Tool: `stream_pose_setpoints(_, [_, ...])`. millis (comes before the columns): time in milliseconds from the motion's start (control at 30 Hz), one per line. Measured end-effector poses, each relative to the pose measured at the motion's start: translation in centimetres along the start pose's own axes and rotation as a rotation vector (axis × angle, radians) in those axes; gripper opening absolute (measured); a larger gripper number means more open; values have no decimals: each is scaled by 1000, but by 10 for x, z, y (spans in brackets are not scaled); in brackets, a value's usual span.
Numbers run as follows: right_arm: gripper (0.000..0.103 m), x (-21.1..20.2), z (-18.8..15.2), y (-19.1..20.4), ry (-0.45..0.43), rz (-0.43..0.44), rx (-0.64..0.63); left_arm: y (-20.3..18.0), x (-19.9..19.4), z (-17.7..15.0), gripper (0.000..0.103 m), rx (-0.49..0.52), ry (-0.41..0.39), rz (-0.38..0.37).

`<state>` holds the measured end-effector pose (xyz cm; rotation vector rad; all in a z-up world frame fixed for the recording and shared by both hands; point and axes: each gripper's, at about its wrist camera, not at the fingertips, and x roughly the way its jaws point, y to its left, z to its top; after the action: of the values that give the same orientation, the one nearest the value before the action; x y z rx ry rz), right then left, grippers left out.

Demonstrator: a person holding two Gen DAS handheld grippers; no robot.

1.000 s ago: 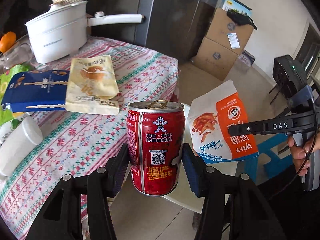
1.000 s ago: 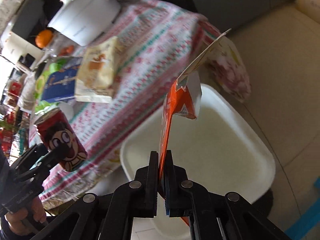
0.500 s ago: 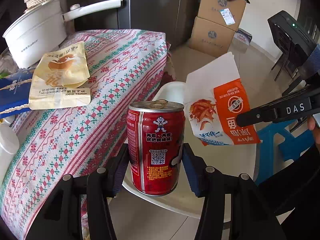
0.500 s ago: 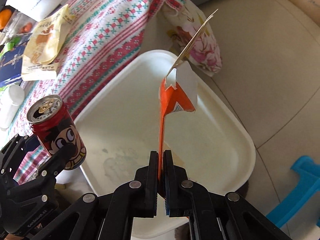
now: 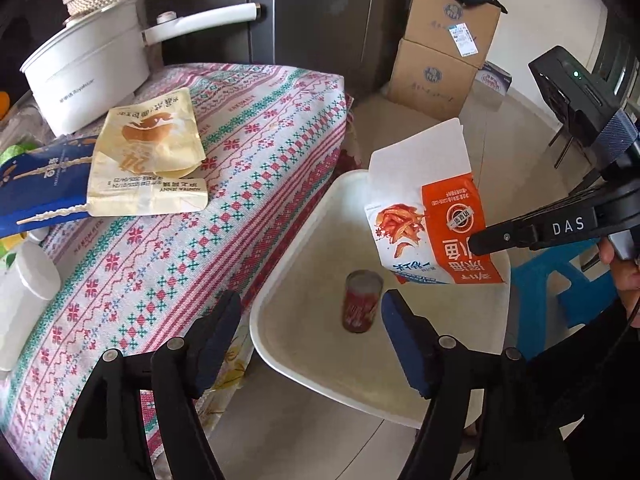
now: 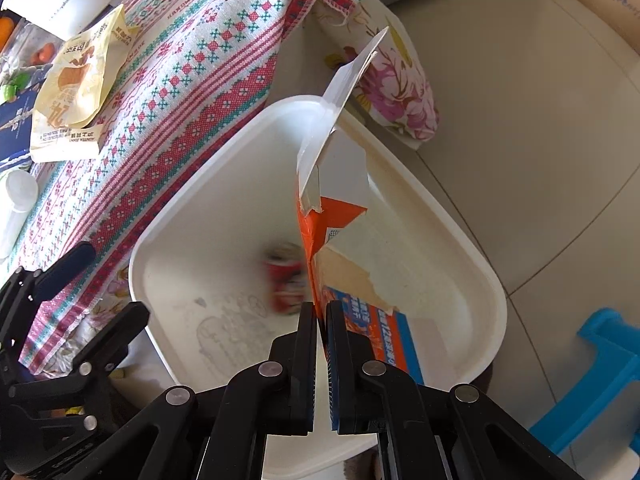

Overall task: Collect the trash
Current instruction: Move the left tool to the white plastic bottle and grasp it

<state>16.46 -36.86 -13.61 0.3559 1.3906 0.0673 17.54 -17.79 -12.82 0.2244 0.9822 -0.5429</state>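
A red drink can (image 5: pixel 361 301) is inside the white bin (image 5: pixel 304 236) beside the table, blurred in the right wrist view (image 6: pixel 286 280). My left gripper (image 5: pixel 312 332) is open and empty above the bin's near side. My right gripper (image 6: pixel 320 312) is shut on a flattened orange and white snack carton (image 6: pixel 316 224), held over the bin (image 6: pixel 168 216); the carton also shows in the left wrist view (image 5: pixel 436 220). A yellow snack packet (image 5: pixel 148 160) and a blue packet (image 5: pixel 36 184) lie on the patterned tablecloth (image 5: pixel 224 216).
A white pot (image 5: pixel 88 72) with a long handle stands at the table's back. A white bottle (image 5: pixel 24 300) lies at the left edge. Cardboard boxes (image 5: pixel 444 48) are stacked by the far wall. A blue stool (image 6: pixel 600 368) stands right of the bin.
My left gripper has opened and let go of the red can, which has dropped into the bin. My right gripper has moved further over the bin, still holding the carton.
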Motion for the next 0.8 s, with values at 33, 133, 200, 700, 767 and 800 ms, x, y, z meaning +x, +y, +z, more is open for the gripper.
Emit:
stream_pose_setpoints(33, [4,0,0,0,1,0,2,2,-2,-1,76,-4,1,9])
stream_pose_setpoints(133, [4,1,2,0,3,-2,7,10,-11,-5,77,-14,2,36])
stream_pose_setpoints(200, [6,2,3,0,6,2,10,16,-17,-8,79,-25,2,55])
stream_pose_setpoints(700, [65,-17,11,31,-56,44,-9,75,-66,-28,84,-130,-20,164])
stream_pose_setpoints(767, [66,-19,12,39,-64,42,-25,89,-74,-31,84,-159,-24,182])
stream_pose_setpoints(800, [67,-20,12,43,-69,42,-34,96,-79,-33,84,-173,-27,193])
